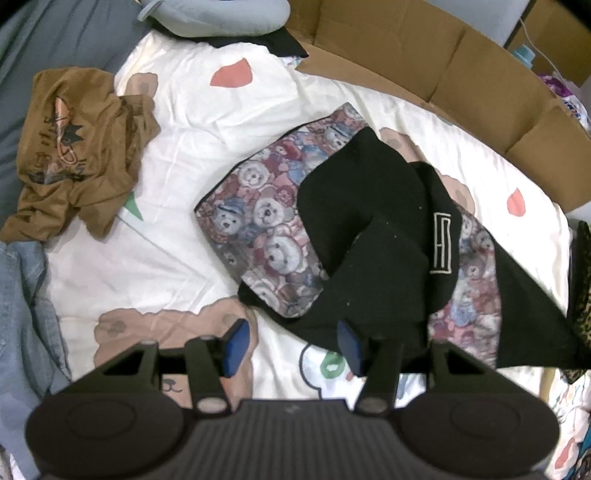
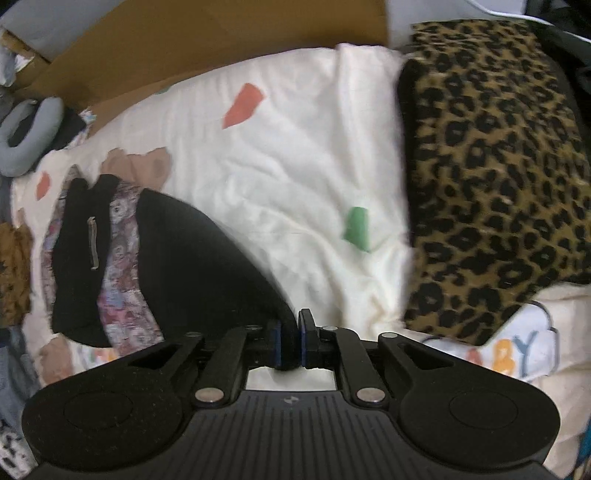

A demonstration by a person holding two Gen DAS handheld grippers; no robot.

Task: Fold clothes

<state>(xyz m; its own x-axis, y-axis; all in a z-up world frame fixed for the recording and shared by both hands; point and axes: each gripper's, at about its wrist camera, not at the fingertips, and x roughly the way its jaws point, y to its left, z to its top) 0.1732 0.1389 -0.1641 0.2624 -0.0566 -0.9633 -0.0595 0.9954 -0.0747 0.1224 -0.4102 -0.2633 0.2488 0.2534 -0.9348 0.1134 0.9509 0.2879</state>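
A black garment (image 1: 354, 229) with a teddy-bear print (image 1: 258, 214) and a white logo lies rumpled on the white cartoon-print bedsheet (image 1: 192, 122). My left gripper (image 1: 292, 343) hovers open over its near edge. Its right pad sits at the black hem and nothing is between the pads. In the right wrist view the same black garment (image 2: 192, 258) stretches from the left toward my right gripper (image 2: 290, 341). That gripper is shut on a thin fold of the black fabric at the garment's corner.
A crumpled brown t-shirt (image 1: 77, 147) and blue denim (image 1: 22, 295) lie at the left. A folded leopard-print garment (image 2: 491, 184) sits at the right of the bedsheet (image 2: 295, 166). Cardboard (image 1: 424, 55) lines the far edge, beside a grey neck pillow (image 1: 214, 14).
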